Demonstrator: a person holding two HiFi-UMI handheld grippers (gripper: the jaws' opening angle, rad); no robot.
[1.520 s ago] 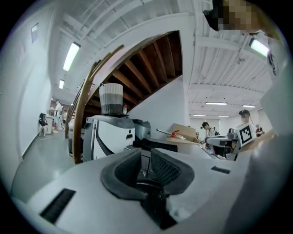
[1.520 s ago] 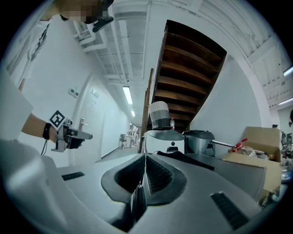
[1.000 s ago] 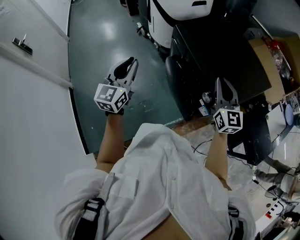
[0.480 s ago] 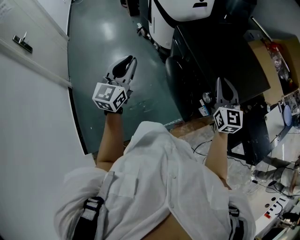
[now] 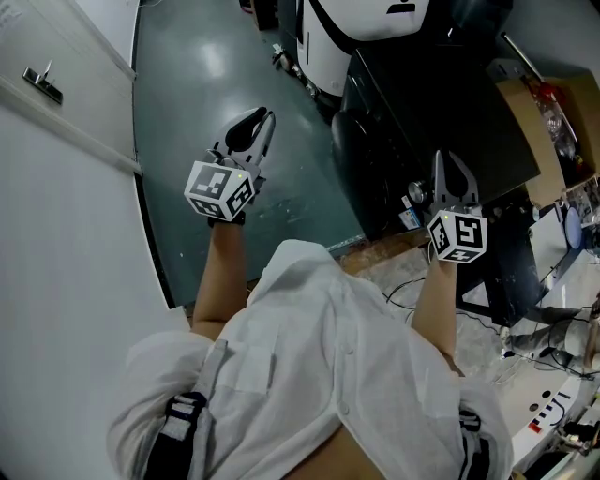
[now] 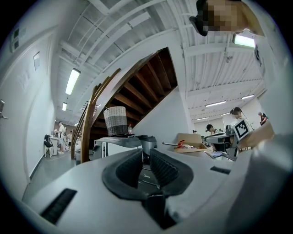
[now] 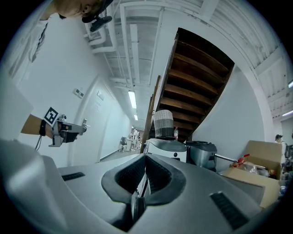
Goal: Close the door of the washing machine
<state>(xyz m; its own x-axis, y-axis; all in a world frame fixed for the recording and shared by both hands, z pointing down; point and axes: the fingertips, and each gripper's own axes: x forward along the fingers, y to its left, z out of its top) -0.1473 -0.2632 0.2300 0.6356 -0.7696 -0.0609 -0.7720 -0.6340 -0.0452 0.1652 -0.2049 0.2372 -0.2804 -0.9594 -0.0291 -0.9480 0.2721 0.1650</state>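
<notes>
The white washing machine (image 5: 349,26) stands on the floor ahead of me, at the top of the head view. It appears past the jaws in the left gripper view (image 6: 117,145) and the right gripper view (image 7: 167,149), with a woven basket (image 6: 116,120) on top. How its door stands I cannot tell. My left gripper (image 5: 264,119) is held level over the green floor, well short of the machine, jaws together with nothing between them (image 6: 146,154). My right gripper (image 5: 449,158) hovers level to the right, also shut and empty (image 7: 145,159).
A white wall with a door handle (image 5: 43,84) runs along the left. Dark equipment (image 5: 375,150) and a grey pot (image 7: 203,153) sit right of the machine. A cardboard box (image 5: 536,124), cables and clutter lie on the right. A wooden staircase (image 6: 91,119) rises behind.
</notes>
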